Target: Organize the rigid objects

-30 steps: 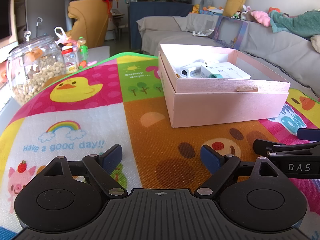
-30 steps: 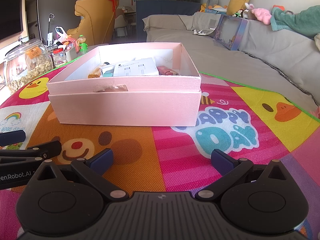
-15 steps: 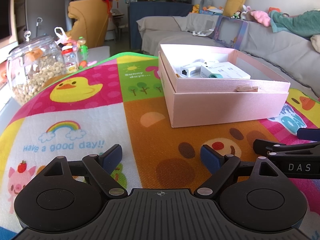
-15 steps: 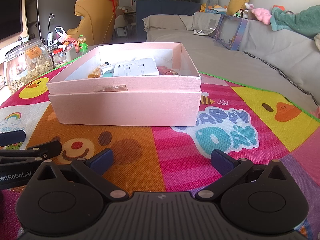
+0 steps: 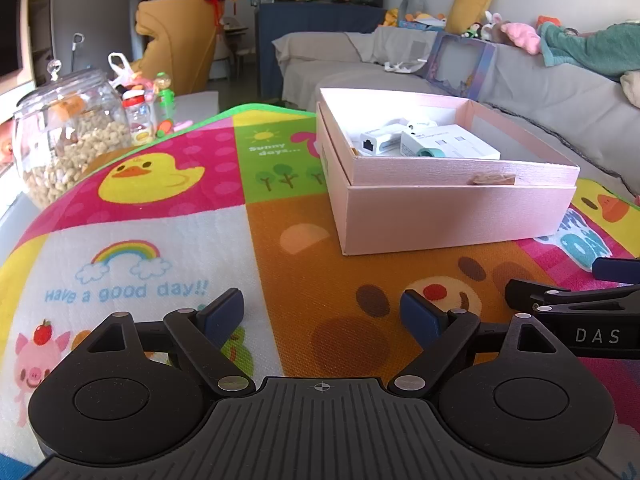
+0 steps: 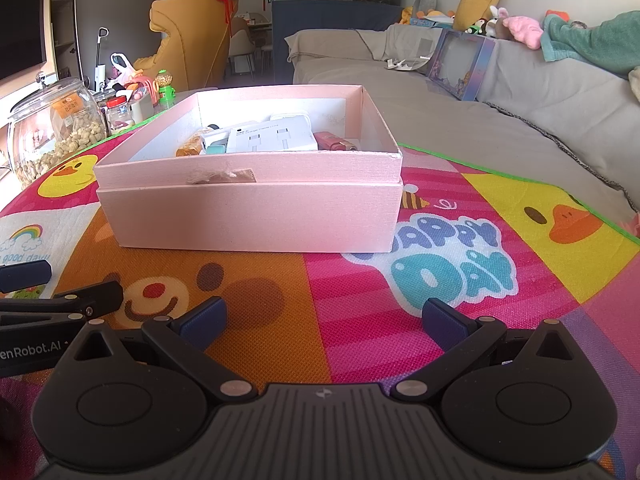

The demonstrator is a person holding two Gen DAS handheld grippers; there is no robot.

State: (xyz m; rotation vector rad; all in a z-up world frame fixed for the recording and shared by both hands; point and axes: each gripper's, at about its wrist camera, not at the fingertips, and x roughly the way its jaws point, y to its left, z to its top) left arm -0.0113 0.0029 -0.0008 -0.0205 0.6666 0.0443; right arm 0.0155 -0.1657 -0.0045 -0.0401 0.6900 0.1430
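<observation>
A bright children's play mat printed with ducks, a rainbow and a smiling bear covers a low surface in a living room. Near its middle sits an open pink box, nested inside its own upturned lid. Inside lie several small hard items: a white power strip, a white adapter with a network socket, a pink oblong object and something orange-brown at the box's left end, too small to identify.

Two handheld grippers rest low over the mat's near edge, side by side and pointing toward the box. The left gripper has its blue-padded fingers spread wide with nothing between them. The right gripper is likewise spread wide and empty. Both are well apart from the box.

No loose objects show on the mat, so the sorting looks finished or nearly so.

The risks seem modest. The two grippers sit close together, so lifting either carelessly could knock one against the other. The box looks light; a finger catching its rim on approach could slide it or tip the contents. Off the mat's far left corner stands a glass jar of snacks, which a wide sweep could strike.
</observation>
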